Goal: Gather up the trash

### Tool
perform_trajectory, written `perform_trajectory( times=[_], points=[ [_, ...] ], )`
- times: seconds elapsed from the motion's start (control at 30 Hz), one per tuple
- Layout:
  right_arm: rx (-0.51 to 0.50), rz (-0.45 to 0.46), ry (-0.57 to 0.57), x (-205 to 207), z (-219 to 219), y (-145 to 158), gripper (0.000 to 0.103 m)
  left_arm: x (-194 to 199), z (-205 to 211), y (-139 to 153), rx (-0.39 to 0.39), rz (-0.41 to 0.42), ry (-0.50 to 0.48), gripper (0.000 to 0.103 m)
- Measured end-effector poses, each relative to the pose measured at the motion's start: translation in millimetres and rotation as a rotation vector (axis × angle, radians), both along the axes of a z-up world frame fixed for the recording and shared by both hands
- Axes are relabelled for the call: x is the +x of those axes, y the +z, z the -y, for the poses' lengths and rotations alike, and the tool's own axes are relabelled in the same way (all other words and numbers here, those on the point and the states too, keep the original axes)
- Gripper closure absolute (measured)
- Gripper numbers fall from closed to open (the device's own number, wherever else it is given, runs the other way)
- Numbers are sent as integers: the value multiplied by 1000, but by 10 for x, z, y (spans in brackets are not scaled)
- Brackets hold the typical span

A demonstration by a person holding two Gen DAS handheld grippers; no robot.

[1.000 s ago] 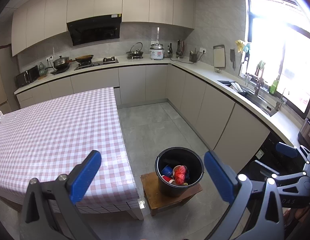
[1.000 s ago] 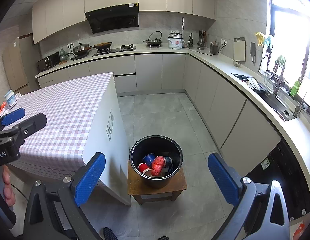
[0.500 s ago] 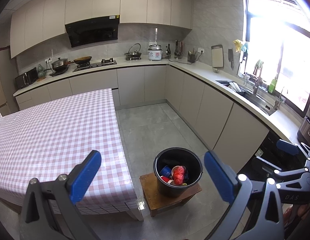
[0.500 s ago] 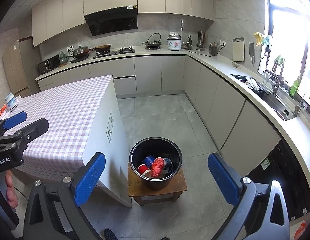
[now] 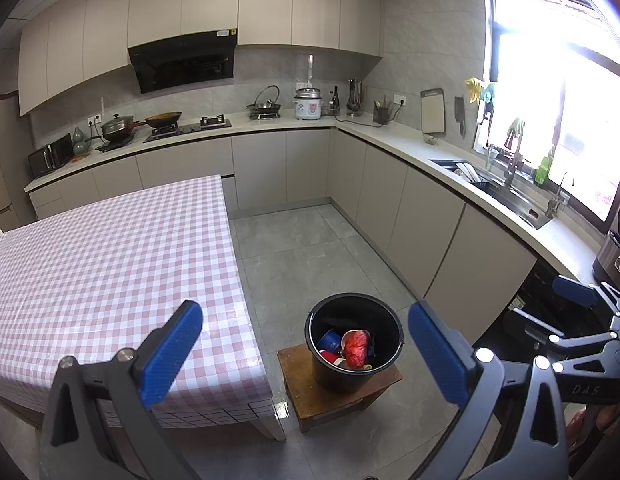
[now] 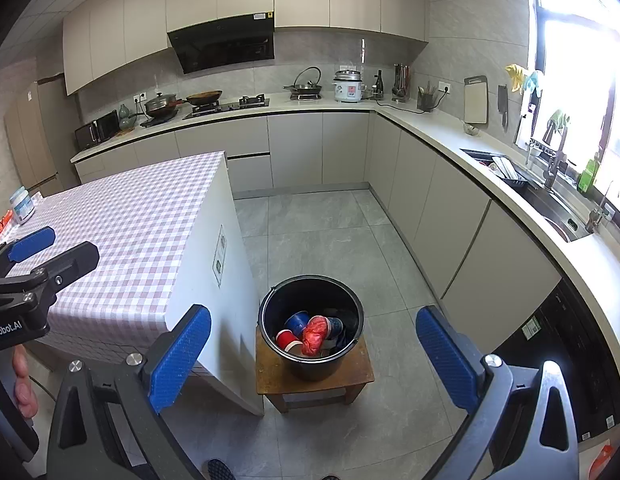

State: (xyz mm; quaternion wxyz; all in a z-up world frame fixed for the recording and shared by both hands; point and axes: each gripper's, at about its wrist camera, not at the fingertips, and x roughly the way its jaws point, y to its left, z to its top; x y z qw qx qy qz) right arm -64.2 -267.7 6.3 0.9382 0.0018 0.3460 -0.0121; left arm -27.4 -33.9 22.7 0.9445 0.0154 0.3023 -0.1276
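Trash (image 6: pixel 315 334) in black bucket (image 6: pixel 310 364) on stool (image 6: pixel 270 376), both jaws wide, empty

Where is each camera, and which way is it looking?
Left wrist: on the left gripper, looking down past the table at the bucket; its open blue fingers show, with the right gripper at the right edge.
Right wrist: on the right gripper, looking down at the bucket; open fingers, the left gripper and a hand show.
Shared: bucket, stool, table, kitchen counters.

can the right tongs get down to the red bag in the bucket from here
Probably yes: the right tongs are open and empty, the black bucket has no lid, and the red bag lies on top.
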Motion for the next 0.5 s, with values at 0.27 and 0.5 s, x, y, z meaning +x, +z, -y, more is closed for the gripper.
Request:
perform_trajectory(
  times=[0.27, 0.5],
  points=[
    [1, 1, 0, 29, 10, 1, 0, 1, -9, -11, 2, 1, 1, 0],
    [3, -4, 2, 44, 19, -4, 0, 30, -8, -33, 13, -5, -3, 0]
  ],
)
